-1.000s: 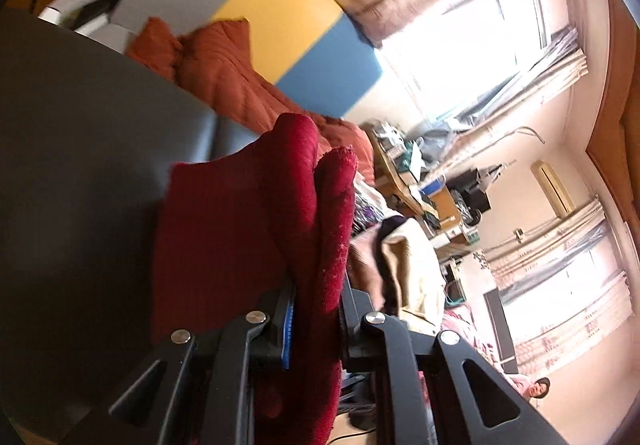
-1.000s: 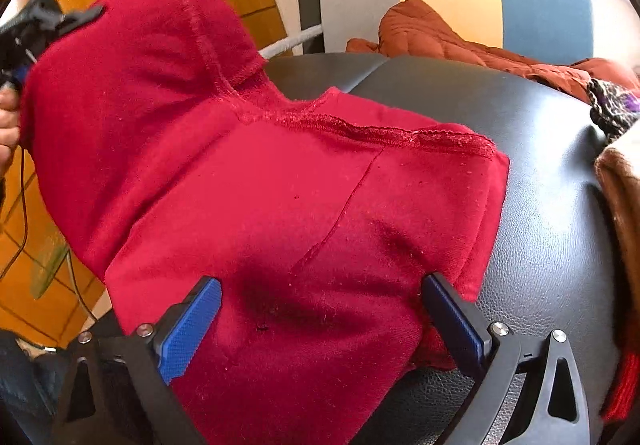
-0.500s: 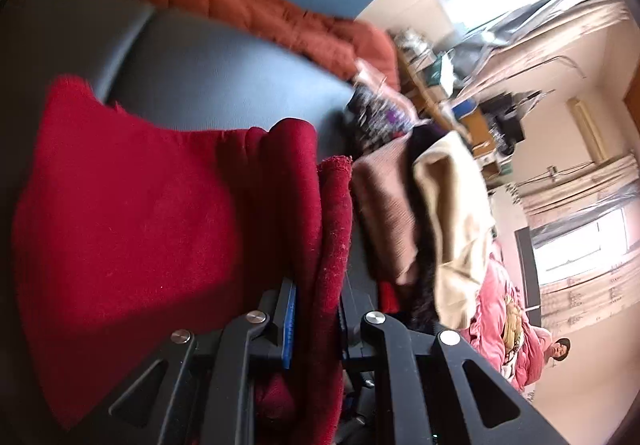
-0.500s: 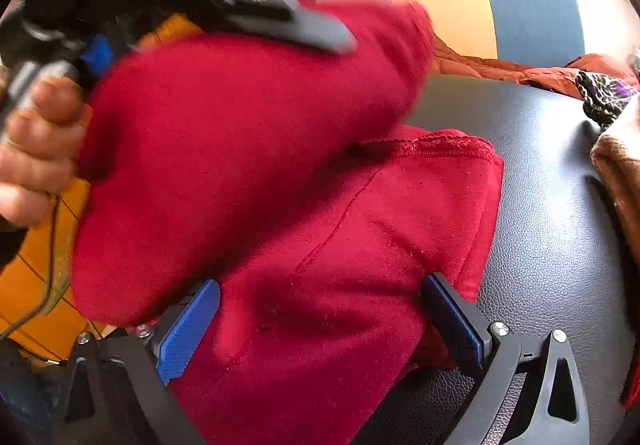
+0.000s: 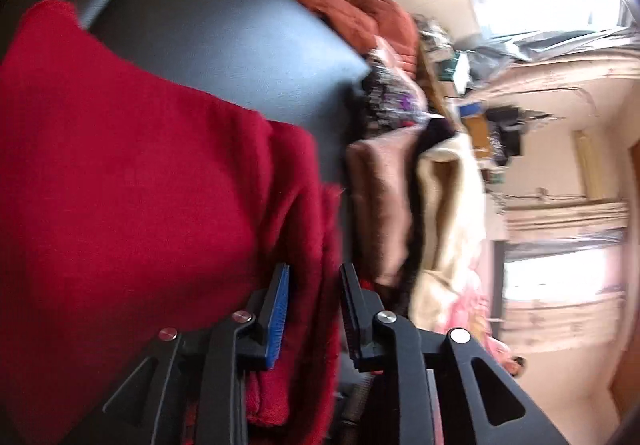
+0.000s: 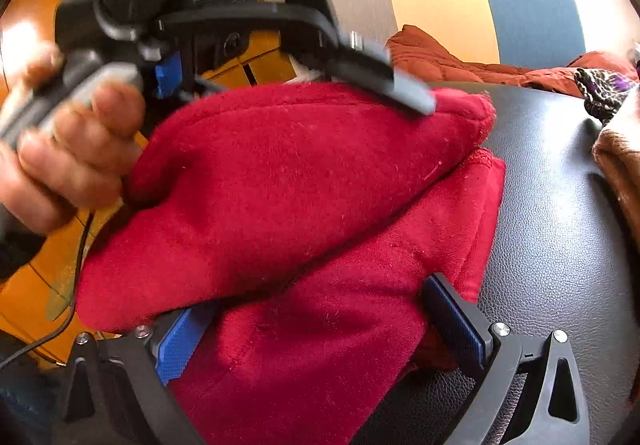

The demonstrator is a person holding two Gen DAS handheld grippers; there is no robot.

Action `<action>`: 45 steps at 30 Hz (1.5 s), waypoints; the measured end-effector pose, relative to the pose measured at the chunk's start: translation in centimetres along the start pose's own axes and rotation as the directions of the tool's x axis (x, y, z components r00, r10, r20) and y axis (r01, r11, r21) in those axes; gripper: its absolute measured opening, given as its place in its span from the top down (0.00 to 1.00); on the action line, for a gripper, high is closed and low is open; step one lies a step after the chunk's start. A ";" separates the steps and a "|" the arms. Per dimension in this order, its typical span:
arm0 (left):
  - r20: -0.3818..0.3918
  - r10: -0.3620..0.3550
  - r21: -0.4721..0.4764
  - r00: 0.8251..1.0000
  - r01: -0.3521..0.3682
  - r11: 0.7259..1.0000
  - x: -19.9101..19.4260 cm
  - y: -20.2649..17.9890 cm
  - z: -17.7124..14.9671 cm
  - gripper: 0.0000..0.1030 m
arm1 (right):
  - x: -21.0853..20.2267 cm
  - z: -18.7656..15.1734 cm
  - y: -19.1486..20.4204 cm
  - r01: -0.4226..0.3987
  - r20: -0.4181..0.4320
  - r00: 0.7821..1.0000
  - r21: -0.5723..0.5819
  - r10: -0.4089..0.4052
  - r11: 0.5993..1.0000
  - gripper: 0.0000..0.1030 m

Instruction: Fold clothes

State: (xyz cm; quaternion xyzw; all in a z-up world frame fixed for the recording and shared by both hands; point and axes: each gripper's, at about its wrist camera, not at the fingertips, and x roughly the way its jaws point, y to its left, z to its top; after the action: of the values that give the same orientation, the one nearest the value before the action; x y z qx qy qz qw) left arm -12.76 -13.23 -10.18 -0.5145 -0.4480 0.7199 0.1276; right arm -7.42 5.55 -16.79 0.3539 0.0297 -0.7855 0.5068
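Note:
A red garment (image 5: 120,185) lies on a black leather surface (image 5: 220,25). My left gripper (image 5: 314,273) is shut on a thick folded edge of it, with cloth bunched between the blue pads. In the right wrist view the red garment (image 6: 320,185) has its upper flap laid over the lower layer. The left gripper (image 6: 400,93), held by a hand (image 6: 72,149), sits at the flap's far edge. My right gripper (image 6: 316,297) stands open wide, its fingers straddling the lower layer near the front of the black surface (image 6: 560,205).
A rust quilted jacket (image 6: 440,57) lies at the back against a grey, yellow and blue panel (image 6: 440,5). Folded brown (image 5: 380,205) and cream (image 5: 448,225) clothes and a patterned item (image 6: 604,85) are piled at the right. Wooden cabinets (image 6: 32,285) stand at the left.
My left gripper has swung the raised red flap across and down onto the rest of the garment. The right gripper has stayed open in the same place.

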 end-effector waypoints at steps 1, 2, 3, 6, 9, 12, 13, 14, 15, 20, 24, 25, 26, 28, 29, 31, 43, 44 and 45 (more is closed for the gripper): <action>0.000 -0.029 0.001 1.000 0.029 1.000 -0.6 -0.5 0.0 0.73 | 0.0 -0.1 0.0 -0.001 0.003 1.000 -0.001 0.001 1.000 0.00; 0.003 -0.060 0.011 0.998 0.060 0.998 -1.2 -1.0 0.0 0.73 | 0.0 -0.1 0.0 -0.001 0.005 1.000 -0.002 0.001 1.000 0.00; 0.007 -0.097 0.024 0.995 0.097 0.995 -2.0 -1.5 -0.2 0.73 | 0.0 -0.1 0.0 -0.002 0.006 1.000 -0.001 0.002 1.000 0.00; 0.058 -0.198 0.088 0.978 0.193 0.977 -5.8 -2.7 -0.6 0.70 | -0.1 -0.3 -0.1 -0.005 0.015 1.000 0.001 0.005 1.000 0.00; 0.176 -0.197 0.136 0.964 0.174 0.975 -10.5 -1.4 -1.1 0.70 | -0.2 -0.5 0.0 -0.005 0.020 1.000 0.002 0.005 1.000 0.00; 0.298 -0.077 0.093 0.952 0.051 0.994 -13.7 2.7 -1.8 0.71 | -0.2 -0.8 0.3 0.004 0.025 1.000 -0.001 -0.004 1.000 0.00; 0.328 -0.041 0.069 0.944 0.019 0.997 -14.4 4.3 -2.2 0.71 | -0.1 -0.8 0.4 0.007 0.026 1.000 -0.003 -0.007 1.000 0.00; 0.353 -0.015 0.045 0.936 0.000 0.999 -15.0 5.9 -2.8 0.71 | -0.2 -0.8 0.3 0.009 0.026 1.000 -0.004 -0.009 1.000 0.00; 0.376 0.003 0.025 0.927 -0.013 1.000 -15.5 7.4 -3.6 0.71 | -0.3 -0.8 0.2 0.011 0.027 1.000 -0.005 -0.011 1.000 0.00; 0.432 0.063 0.048 0.900 -0.093 0.994 -14.6 9.8 -7.3 0.73 | -1.2 -0.7 0.6 0.031 0.016 0.999 -0.013 -0.031 0.999 0.00; 0.398 0.078 0.140 0.914 -0.144 0.980 -11.7 8.5 -8.7 0.73 | -2.1 -0.5 1.0 0.047 0.007 0.999 -0.020 -0.047 0.999 0.00; 0.390 0.084 0.163 0.917 -0.158 0.974 -11.0 8.1 -9.0 0.73 | -2.5 -0.6 1.0 0.048 0.004 0.999 -0.020 -0.048 0.999 0.00; 0.391 0.088 0.180 0.916 -0.170 0.969 -10.8 8.0 -9.2 0.73 | -3.3 -0.7 1.1 0.042 0.000 0.999 -0.017 -0.042 0.999 0.00; 0.387 0.087 0.213 0.918 -0.181 0.960 -10.1 7.2 -9.2 0.73 | -4.8 -1.0 1.2 0.031 -0.009 0.999 -0.010 -0.031 0.999 0.00; 0.386 0.088 0.228 0.918 -0.188 0.955 -9.8 6.8 -9.2 0.73 | -5.6 -1.2 1.3 0.025 -0.013 1.000 -0.006 -0.025 1.000 0.00; 0.386 0.096 0.251 0.918 -0.204 0.946 -9.4 6.4 -9.2 0.73 | -7.1 -1.5 1.4 0.013 -0.021 1.000 0.001 -0.013 1.000 0.00; 0.357 0.087 0.356 0.930 -0.221 0.908 -7.1 4.5 -8.9 0.73 | -5.8 1.8 5.7 -0.339 -0.187 0.930 -0.111 0.315 0.934 0.00; 0.350 0.084 0.366 0.933 -0.218 0.905 -6.9 4.5 -9.0 0.73 | -5.0 1.5 5.8 -0.373 -0.221 0.911 -0.090 0.347 0.923 0.00; 0.343 0.080 0.375 0.936 -0.215 0.902 -6.7 4.5 -9.1 0.73 | -4.4 1.0 5.9 -0.415 -0.262 0.883 -0.054 0.389 0.908 0.00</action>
State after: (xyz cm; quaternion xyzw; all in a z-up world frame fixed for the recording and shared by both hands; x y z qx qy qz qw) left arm -0.77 -15.43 -10.14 -0.3863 -0.2623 0.8784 0.1021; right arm -2.09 5.72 -11.62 0.4186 0.0606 -0.6106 0.6695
